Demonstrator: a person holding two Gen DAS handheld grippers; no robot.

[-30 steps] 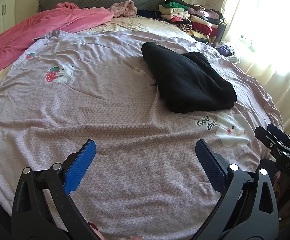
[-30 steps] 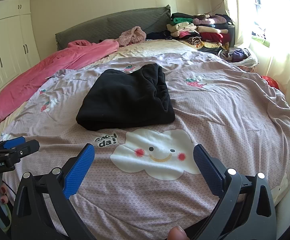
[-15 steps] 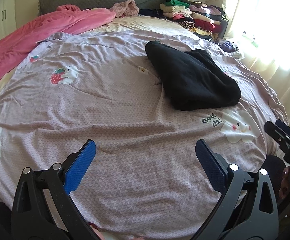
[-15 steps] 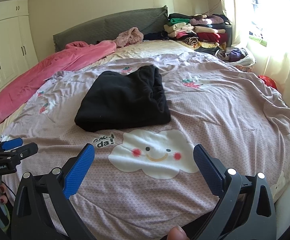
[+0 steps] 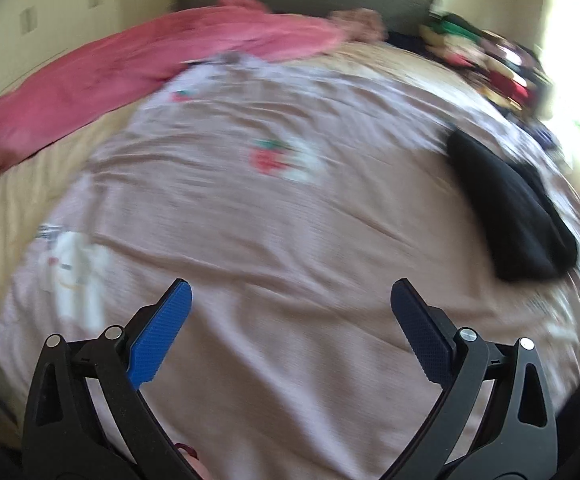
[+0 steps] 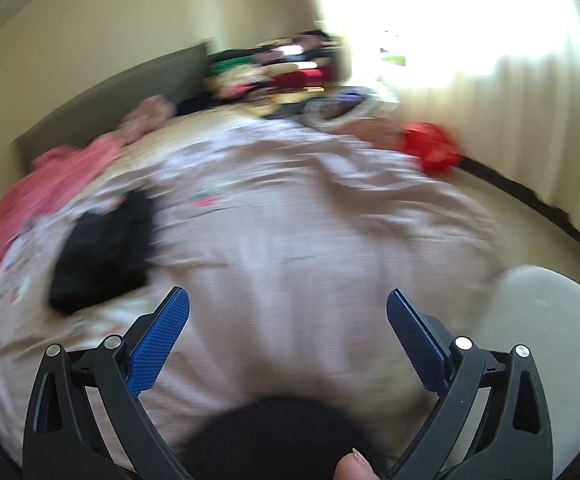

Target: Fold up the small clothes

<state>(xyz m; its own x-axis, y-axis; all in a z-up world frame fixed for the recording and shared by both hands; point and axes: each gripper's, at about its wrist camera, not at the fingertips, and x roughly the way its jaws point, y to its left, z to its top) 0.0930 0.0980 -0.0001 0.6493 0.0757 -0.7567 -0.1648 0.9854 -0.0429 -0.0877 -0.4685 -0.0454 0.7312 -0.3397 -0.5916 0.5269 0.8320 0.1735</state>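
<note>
On the bed, a folded black garment (image 5: 510, 208) lies on the pale pink sheet (image 5: 290, 220), far right in my left view and far left in my right view (image 6: 102, 252). Both views are blurred. My left gripper (image 5: 290, 308) hangs above bare sheet, jaws wide apart, empty. My right gripper (image 6: 288, 314) does the same, jaws wide apart. A pink blanket (image 5: 130, 68) lies near the headboard, beside stacked clothes (image 5: 490, 64).
</note>
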